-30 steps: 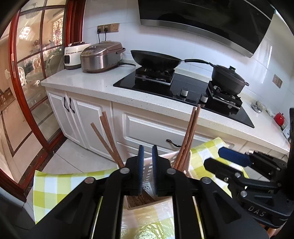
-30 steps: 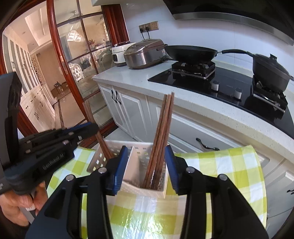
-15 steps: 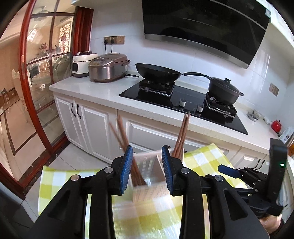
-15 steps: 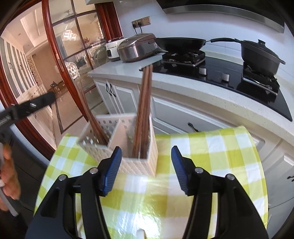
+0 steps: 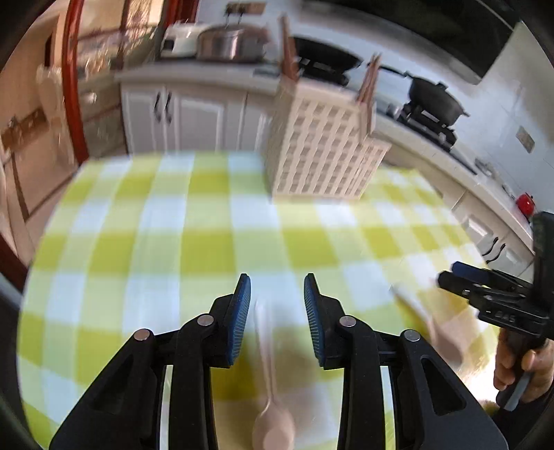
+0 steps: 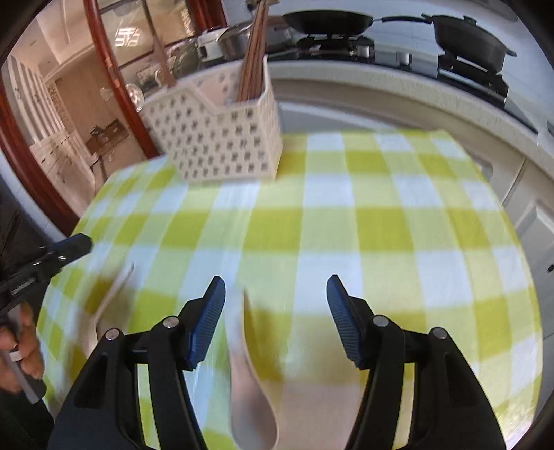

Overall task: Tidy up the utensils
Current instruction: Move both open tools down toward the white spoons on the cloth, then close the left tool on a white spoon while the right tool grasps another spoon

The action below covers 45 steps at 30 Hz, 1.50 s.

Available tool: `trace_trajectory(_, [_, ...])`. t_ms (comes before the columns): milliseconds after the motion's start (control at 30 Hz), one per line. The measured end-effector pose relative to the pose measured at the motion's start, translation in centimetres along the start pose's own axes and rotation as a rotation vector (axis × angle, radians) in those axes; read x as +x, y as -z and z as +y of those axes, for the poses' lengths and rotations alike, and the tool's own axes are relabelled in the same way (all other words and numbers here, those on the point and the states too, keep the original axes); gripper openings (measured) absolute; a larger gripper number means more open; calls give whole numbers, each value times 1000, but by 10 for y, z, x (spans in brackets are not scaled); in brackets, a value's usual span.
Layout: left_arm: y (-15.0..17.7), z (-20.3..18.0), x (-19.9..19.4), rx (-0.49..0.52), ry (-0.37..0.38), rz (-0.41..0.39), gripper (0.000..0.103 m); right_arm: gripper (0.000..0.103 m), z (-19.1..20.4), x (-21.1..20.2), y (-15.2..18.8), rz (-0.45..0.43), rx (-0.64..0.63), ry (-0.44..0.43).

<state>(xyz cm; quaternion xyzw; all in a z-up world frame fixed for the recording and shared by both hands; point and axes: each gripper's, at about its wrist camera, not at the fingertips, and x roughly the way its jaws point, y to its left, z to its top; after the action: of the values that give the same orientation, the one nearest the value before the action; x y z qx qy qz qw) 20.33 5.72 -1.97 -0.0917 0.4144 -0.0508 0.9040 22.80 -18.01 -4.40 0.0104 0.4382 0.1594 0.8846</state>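
The left claw [image 5: 277, 294] hangs over a worktop covered with a yellow-green and white checked cloth [image 5: 207, 225]. Its blue pads stand a little way apart and hold nothing. They have just closed in a bit. A pale, blurry spoon [image 5: 271, 398] lies on the cloth below the gap between them, with its bowl toward the camera. I cannot tell if a pad touches it.

The right claw [image 6: 277, 301] hangs over the same cloth [image 6: 381, 225]. Its blue pads stand wide apart and have just been opening. A second pale spoon [image 6: 252, 398] lies under the gap, closer to the left-hand pad, with its handle pointing away. Nothing is gripped. A third pale, blurry utensil [image 6: 110, 297] lies on the cloth to the left, near the other claw.

The white plastic basket with small holes [image 6: 221, 138] stands upright at the far edge of the cloth, well apart from both claws. Brown wooden chopsticks [image 6: 252, 52] stick up out of it in two bunches, one at each end.

Behind the cloth is a white kitchen counter [image 6: 398, 86] with a black frying pan [image 6: 329, 20], a black lidded pot [image 6: 467, 38] and a silver rice cooker [image 5: 228, 45].

A person's hand [image 5: 519, 360] holds the right claw's handle at the edge of the left view.
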Motion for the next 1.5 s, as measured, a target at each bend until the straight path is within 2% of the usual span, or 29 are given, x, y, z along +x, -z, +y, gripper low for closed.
trace_trajectory(167, [17,20,20,-42,0,58,14,59,-5,7,18,37,-7,33])
trace_trajectory(467, [24,17,36,-46,36,93,13,59,-11,7,15,41,7,32])
trace_trajectory(567, [25,13,38,-24,14,88,10,59,-11,9,16,46,10,31])
trace_trajectory(767, [25,8,38,-2,-15,81,10,59,-10,12,17,54,6,29])
trace_trajectory(1067, [24,-4,31,29,-23,55,9,59,-7,10,16,48,-4,31])
trace_trajectory(1200, [25,-3,34,24,-13,69,9,59,-4,12,16,45,-28,32])
trace_trajectory(1300, [24,4,36,-18,14,75,10,50,0,13,15,45,-34,17])
trace_trajectory(1367, [24,4,35,-17,21,79,10,41,3,14,13,51,-36,0])
trace_trajectory(1500, [24,9,32,-36,35,74,10,34,8,16,9,61,-38,-23])
